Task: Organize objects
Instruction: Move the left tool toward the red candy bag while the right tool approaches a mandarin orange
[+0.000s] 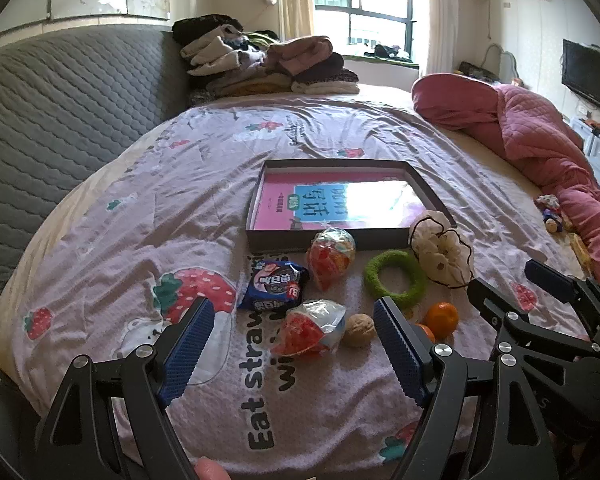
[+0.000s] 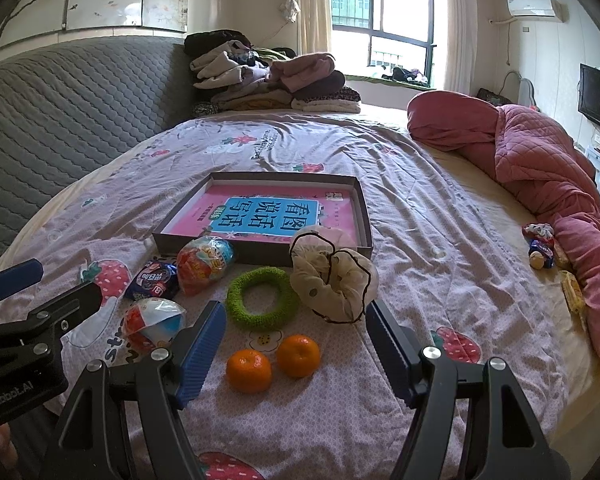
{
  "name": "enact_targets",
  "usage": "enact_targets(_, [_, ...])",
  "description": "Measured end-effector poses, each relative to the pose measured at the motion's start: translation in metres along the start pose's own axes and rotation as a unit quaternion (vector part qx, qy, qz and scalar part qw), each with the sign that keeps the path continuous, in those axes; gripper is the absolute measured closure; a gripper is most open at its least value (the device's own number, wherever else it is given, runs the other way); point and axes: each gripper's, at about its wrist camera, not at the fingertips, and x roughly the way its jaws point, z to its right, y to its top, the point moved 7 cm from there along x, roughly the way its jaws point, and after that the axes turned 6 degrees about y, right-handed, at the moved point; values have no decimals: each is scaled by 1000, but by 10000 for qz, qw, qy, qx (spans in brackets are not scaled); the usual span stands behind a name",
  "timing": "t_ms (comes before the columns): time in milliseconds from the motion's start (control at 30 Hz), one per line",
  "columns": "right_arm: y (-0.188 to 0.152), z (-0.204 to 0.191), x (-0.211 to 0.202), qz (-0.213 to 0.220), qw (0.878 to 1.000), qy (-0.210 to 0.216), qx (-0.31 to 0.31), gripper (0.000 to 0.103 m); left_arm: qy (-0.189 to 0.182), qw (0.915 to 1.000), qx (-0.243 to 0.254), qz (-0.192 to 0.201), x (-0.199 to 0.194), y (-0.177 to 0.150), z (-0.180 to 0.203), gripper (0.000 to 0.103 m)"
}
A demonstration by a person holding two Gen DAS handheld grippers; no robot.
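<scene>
Lilac strawberry-print sheet (image 2: 400, 216) strewn with small things, both grippers hanging over it with jaws spread wide, grasping nothing.

From the left: the left gripper (image 1: 294, 344) above a foil snack pouch (image 1: 314, 326) and a walnut (image 1: 358, 330), a blue biscuit packet (image 1: 274, 286) just beyond; then a green ring (image 2: 262, 300) and cream scrunchie (image 2: 334, 280) before the shallow box (image 2: 260, 246) holding a pink book (image 2: 268, 210); the right gripper (image 2: 294, 344) above two tangerines (image 2: 248, 370).

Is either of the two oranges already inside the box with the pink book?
No, both oranges lie on the bedspread in front of the box, between the right gripper fingers.
</scene>
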Motion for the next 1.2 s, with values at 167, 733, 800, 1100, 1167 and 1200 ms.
enact_targets(167, [-1, 0, 0, -10, 10000, -3, 2, 31, -9, 10000, 6, 5, 0, 0, 0, 20])
enact_targets(733, [-11, 5, 8, -192, 9998, 31, 30, 31, -38, 9997, 85, -216, 16, -11, 5, 20])
enact_targets(800, [-14, 6, 10, -224, 9997, 24, 20, 31, -84, 9995, 98, -302, 21, -15, 5, 20])
enact_targets(1100, [-34, 4, 18, -488, 9985, 266, 2, 31, -339, 9970, 249, -648, 41, -40, 8, 20])
enact_targets(1167, [-38, 2, 19, -524, 9981, 323, -10, 31, -372, 9967, 258, -681, 45, -44, 8, 20])
enact_targets(1200, [-40, 2, 19, -545, 9978, 364, -11, 31, -381, 9965, 265, -693, 46, -46, 8, 20])
